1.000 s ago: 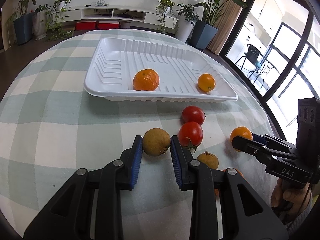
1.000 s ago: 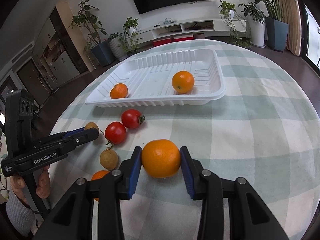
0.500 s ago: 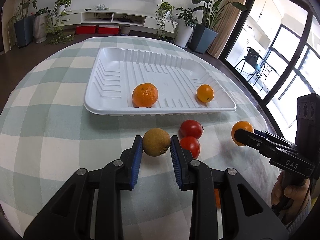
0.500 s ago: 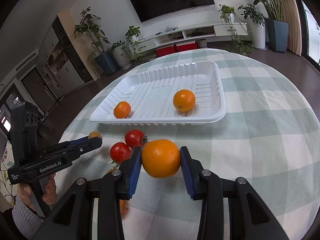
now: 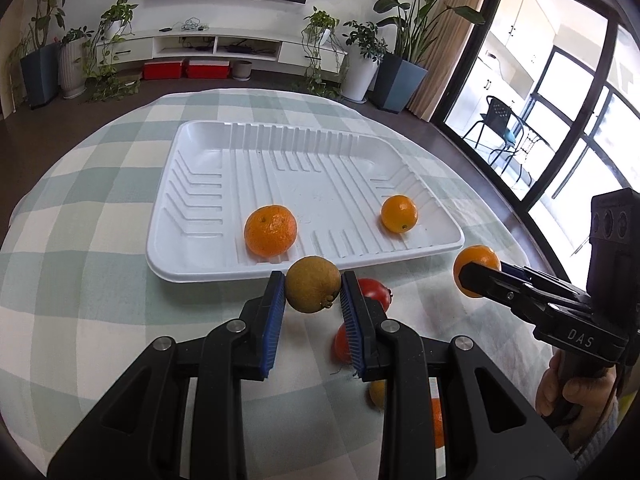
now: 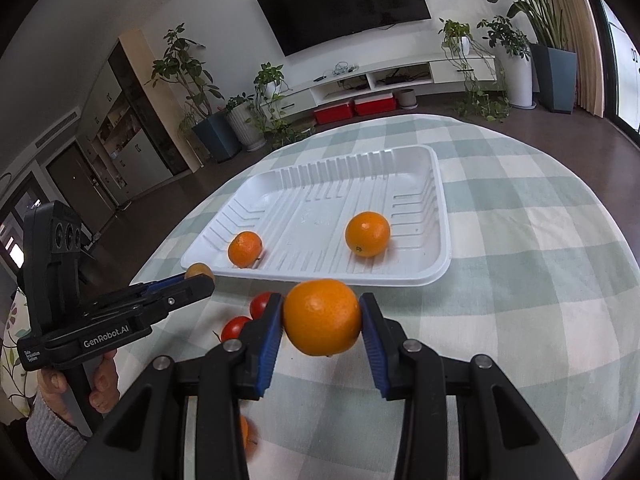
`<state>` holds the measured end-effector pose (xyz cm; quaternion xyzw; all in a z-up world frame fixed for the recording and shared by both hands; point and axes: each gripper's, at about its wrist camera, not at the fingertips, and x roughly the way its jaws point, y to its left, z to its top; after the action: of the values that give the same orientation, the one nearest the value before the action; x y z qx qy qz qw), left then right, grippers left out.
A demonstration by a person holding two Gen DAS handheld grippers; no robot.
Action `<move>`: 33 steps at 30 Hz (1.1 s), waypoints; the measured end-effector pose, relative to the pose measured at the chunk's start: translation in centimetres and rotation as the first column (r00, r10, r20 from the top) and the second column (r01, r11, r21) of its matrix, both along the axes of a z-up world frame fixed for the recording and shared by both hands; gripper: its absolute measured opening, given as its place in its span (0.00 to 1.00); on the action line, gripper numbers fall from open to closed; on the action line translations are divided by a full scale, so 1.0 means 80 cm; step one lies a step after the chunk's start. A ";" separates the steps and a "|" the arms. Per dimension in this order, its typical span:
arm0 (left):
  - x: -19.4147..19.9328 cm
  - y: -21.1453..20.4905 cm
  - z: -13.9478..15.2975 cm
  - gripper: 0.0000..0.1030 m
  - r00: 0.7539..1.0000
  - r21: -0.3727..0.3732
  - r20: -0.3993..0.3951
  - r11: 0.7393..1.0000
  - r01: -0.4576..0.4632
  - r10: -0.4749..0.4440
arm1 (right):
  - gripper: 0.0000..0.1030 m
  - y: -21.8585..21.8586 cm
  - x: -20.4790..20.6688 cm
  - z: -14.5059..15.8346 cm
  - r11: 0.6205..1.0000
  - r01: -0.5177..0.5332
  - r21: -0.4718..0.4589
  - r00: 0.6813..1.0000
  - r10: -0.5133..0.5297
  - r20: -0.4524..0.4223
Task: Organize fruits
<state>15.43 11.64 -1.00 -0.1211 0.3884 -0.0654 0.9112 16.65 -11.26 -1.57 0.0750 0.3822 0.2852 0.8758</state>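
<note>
My left gripper [image 5: 313, 294] is shut on a brown round fruit [image 5: 313, 289] and holds it above the table, just short of the white tray's [image 5: 192, 272] near rim. My right gripper [image 6: 322, 322] is shut on a large orange [image 6: 322, 322], raised near the tray [image 6: 442, 240]. Two oranges lie in the tray [image 5: 270, 230] [image 5: 399, 213]. In the left wrist view the right gripper [image 5: 476, 272] shows at right with its orange. In the right wrist view the left gripper [image 6: 200, 276] shows at left.
Two red tomatoes [image 5: 372, 290] [image 5: 342, 344] lie on the checked tablecloth [image 5: 80, 300] under my left gripper, with a small brown fruit [image 5: 377, 392] and an orange [image 5: 437, 420] closer in. The round table's edge curves at left and right. Plants and a TV stand are behind.
Both grippers have risen off the table with their fruit and moved toward the tray. The tomatoes and other loose fruit stayed on the cloth.
</note>
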 end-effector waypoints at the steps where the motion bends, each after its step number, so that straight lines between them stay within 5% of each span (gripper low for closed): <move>1: 0.003 -0.001 0.001 0.25 1.000 -0.003 0.000 1.000 0.005 -0.005 | 0.40 0.000 0.002 0.001 1.000 0.001 0.003 1.000 -0.001 0.001; 33: 0.084 -0.007 0.015 0.25 1.000 0.024 0.003 0.999 0.030 -0.030 | 0.40 0.021 0.087 0.022 1.000 -0.008 0.011 0.999 0.008 0.047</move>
<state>22.17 11.04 0.16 -0.1044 0.3896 -0.0746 0.9120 23.61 -9.58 0.20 0.0715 0.3605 0.2923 0.8829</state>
